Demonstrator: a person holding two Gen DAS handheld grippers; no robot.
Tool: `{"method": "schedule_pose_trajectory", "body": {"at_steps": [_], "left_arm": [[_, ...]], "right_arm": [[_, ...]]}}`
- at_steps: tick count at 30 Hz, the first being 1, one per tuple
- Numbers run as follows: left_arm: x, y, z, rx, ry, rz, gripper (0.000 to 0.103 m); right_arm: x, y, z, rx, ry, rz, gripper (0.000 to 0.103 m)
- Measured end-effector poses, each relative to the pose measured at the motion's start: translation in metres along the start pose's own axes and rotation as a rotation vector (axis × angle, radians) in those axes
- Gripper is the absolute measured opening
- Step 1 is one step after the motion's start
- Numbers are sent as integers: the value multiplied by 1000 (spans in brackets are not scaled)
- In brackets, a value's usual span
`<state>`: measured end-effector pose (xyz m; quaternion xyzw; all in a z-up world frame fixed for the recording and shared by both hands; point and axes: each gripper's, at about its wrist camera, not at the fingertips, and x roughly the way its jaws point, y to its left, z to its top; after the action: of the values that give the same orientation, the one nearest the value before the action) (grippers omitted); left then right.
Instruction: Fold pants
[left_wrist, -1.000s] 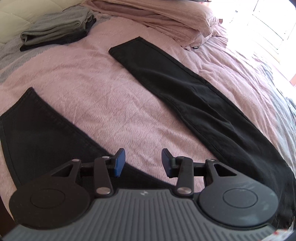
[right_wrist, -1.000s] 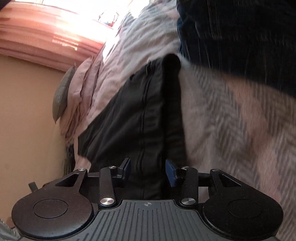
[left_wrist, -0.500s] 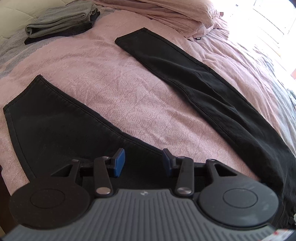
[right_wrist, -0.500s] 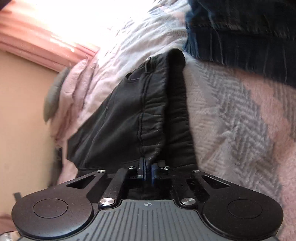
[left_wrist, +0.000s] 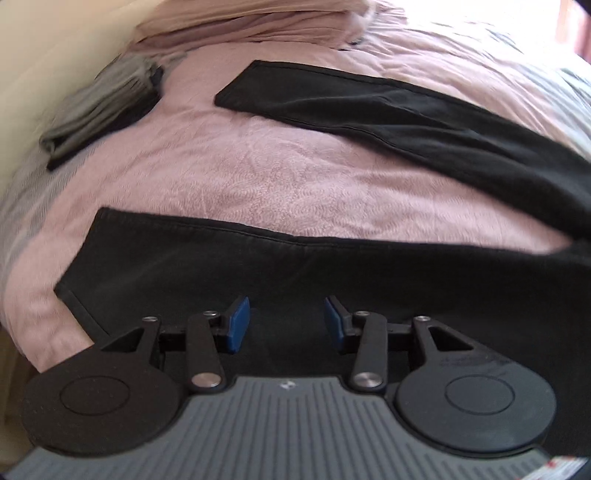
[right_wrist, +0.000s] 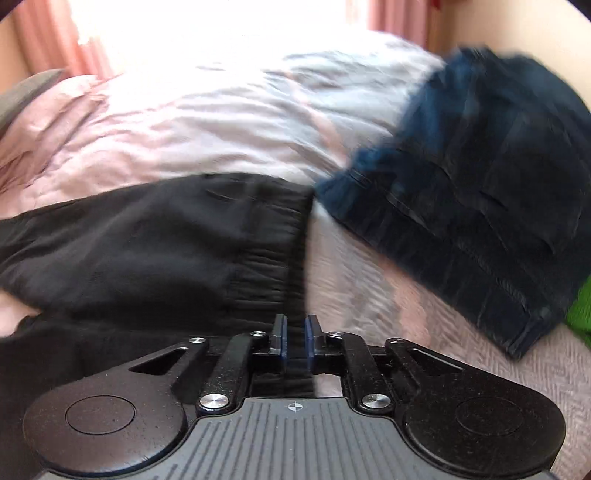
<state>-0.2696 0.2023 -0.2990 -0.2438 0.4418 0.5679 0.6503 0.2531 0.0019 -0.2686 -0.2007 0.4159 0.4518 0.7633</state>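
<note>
Pants (left_wrist: 369, 273) of black soft fabric lie spread on the bed, over a pink textured bedspread (left_wrist: 258, 166), and they serve as the landmark for everything else. In the left wrist view the two legs diverge: the near leg runs across the lower half of the picture with its hem at the left end, and the far leg (left_wrist: 388, 110) stretches beyond it, with a wedge of bare bedspread between them.

The left hand-held gripper (left_wrist: 286, 325) hovers over the near leg with its blue pads (left_wrist: 236, 325) standing apart and nothing pinched between them; whether the tips touch the cloth cannot be told.

In the right wrist view the gathered waistband (right_wrist: 291, 236) of the pants runs from the picture's middle down into the right hand-held gripper (right_wrist: 295, 341). Its jaws are opening, yet the narrow gap between the blue pads (right_wrist: 283, 343) is filled by the black waistband fabric, which they pinch on both sides.

Beyond the far leg's hem, a stack of folded grey and dark garments (left_wrist: 107, 110) lies near the bed's edge, well apart from the pants. Beyond that leg, pink pillows (left_wrist: 251, 26) are piled at the head of the bed. Just beside the waistband, to its right, lies a heap of dark blue denim (right_wrist: 480, 184), blurred; its nearest corner comes close to the waistband's top. A bright green item (right_wrist: 580, 310) shows at the frame edge past the denim.
</note>
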Motion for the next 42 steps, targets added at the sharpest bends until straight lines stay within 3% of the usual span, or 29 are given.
{"method": "schedule_pose_trajectory", "body": {"at_steps": [4, 7, 10, 12, 16, 17, 18, 20, 22, 23, 26, 28, 32, 34, 39, 40, 41, 42], "left_arm": [[0, 1, -9, 111, -37, -46, 39], [8, 12, -10, 103, -37, -77, 39], [15, 38, -13, 113, -46, -106, 40], [21, 61, -16, 126, -37, -105, 40], [34, 120, -21, 99, -9, -111, 40], [35, 135, -22, 90, -10, -119, 40], [34, 147, -22, 80, -9, -126, 40], [32, 177, -22, 43, -5, -144, 40], [31, 206, -24, -27, 4, -169, 40], [32, 220, -25, -64, 11, -179, 41], [40, 263, -27, -205, 23, -206, 47], [49, 287, -25, -281, 8, -200, 57], [80, 318, -13, -359, -22, -162, 60], [101, 323, 0, -327, -27, -183, 60], [142, 307, 38, -187, -23, -318, 59], [146, 302, 43, -171, -26, -330, 45], [148, 295, 46, -141, -40, -341, 24], [148, 289, 49, -104, -45, -311, 17]], "right_arm": [[-21, 76, -27, -199, 13, 164, 19], [-19, 137, -65, -328, 50, 214, 20], [-9, 173, -118, -419, 172, 177, 20], [-23, 171, -155, -454, 215, 114, 20], [-59, 168, -178, -410, 281, 0, 18], [-64, 167, -178, -363, 318, -46, 18], [-75, 159, -175, -252, 292, -51, 18], [-96, 129, -170, 95, 183, -44, 20], [-101, 97, -172, 450, 126, -61, 42], [-99, 82, -176, 591, 95, -64, 46], [-87, 52, -188, 839, 29, -39, 48], [-78, 47, -189, 867, 18, -24, 48], [-67, 42, -186, 884, -20, -43, 48], [-60, 39, -188, 929, -40, -39, 48], [-60, 34, -189, 974, -64, -57, 47], [-61, 35, -187, 967, -61, -63, 47], [-62, 35, -185, 952, -54, -75, 47], [-60, 36, -182, 933, -44, -87, 47]]}}
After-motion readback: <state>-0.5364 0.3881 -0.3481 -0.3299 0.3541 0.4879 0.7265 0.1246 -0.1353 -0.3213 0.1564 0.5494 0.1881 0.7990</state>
